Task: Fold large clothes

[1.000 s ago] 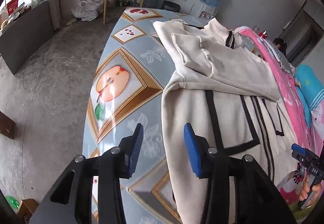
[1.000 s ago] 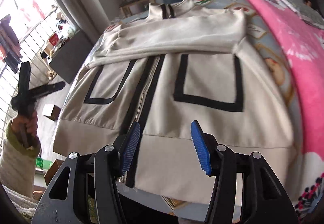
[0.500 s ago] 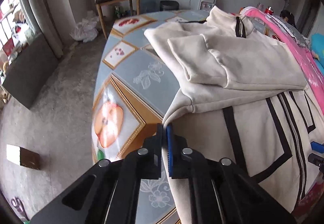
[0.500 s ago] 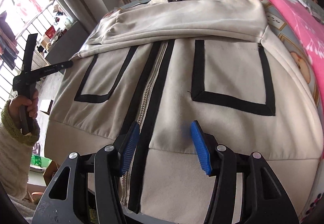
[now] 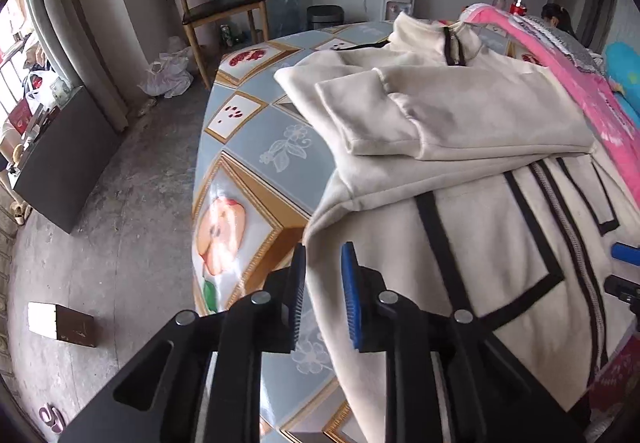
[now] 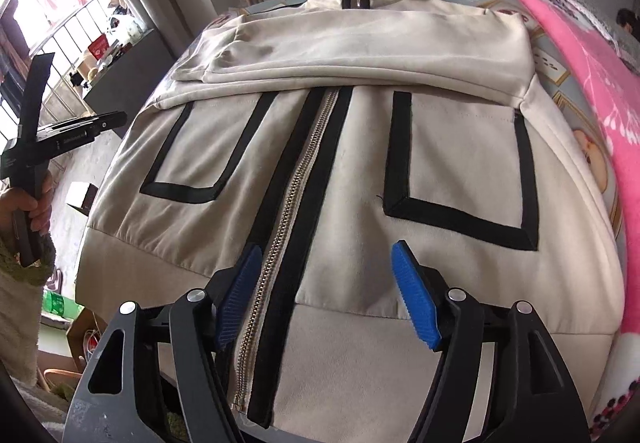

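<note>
Since the earlier frames my left gripper [image 5: 323, 297] has shut and then just been opening to a narrow gap, with the jacket's side edge between the pads but not pinched, as far as I can see; my right gripper [image 6: 334, 293] has just been opening wider and stands spread over the hem, holding nothing, the zip [image 6: 288, 203] running up beside its left pad. Outward from the jaws, the cream jacket [image 6: 360, 147] lies front-up on the patterned tablecloth [image 5: 256, 147], both sleeves [image 5: 440, 115] already folded across the chest, collar at the far end; a pink blanket [image 6: 580, 55] lies along its right side. I judge the cloth soft, fairly thick and limp, not slippery; it will sag between two holds; the ribbed hem band [image 6: 360, 355], taken near each bottom corner, looks the firmest place to grip for folding it up towards the collar.
</note>
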A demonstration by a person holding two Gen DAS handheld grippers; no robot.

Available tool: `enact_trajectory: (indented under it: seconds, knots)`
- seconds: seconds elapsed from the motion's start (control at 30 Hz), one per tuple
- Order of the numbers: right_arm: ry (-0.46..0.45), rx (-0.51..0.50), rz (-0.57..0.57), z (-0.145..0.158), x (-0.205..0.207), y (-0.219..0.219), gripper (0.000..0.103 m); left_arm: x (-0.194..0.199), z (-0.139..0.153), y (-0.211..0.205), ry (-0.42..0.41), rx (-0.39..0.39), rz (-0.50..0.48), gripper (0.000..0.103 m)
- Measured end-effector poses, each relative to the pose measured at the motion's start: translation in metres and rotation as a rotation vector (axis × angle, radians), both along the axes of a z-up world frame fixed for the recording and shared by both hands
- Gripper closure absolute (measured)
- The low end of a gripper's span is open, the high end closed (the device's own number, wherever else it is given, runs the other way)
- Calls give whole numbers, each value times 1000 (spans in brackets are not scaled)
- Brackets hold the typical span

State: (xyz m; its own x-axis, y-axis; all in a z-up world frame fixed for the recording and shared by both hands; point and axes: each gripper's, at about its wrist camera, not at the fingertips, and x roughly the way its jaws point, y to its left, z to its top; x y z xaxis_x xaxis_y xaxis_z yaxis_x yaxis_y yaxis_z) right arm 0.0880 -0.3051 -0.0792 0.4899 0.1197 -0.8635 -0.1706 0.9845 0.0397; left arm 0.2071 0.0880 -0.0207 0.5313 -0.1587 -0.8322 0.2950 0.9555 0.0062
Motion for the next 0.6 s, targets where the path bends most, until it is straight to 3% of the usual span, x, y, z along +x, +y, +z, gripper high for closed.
enact_trajectory:
  seconds: [0.17, 0.3, 0.47, 0.6]
  knots:
    - [-11, -58, 25, -6, -1, 12, 33, -26, -7, -21, 96, -60, -79, 78]
    - [-3, -100, 24, -16, -2, 15, 25, -34, -37, -30, 162, -13, -67, 76]
    - [7, -79, -3, -11, 1, 7, 22, -37, -29, -29, 149, 4, -49, 67]
    - [-11, 8, 10, 8, 3, -1, 21, -32, -6, -26, 104, -8, -43, 49]
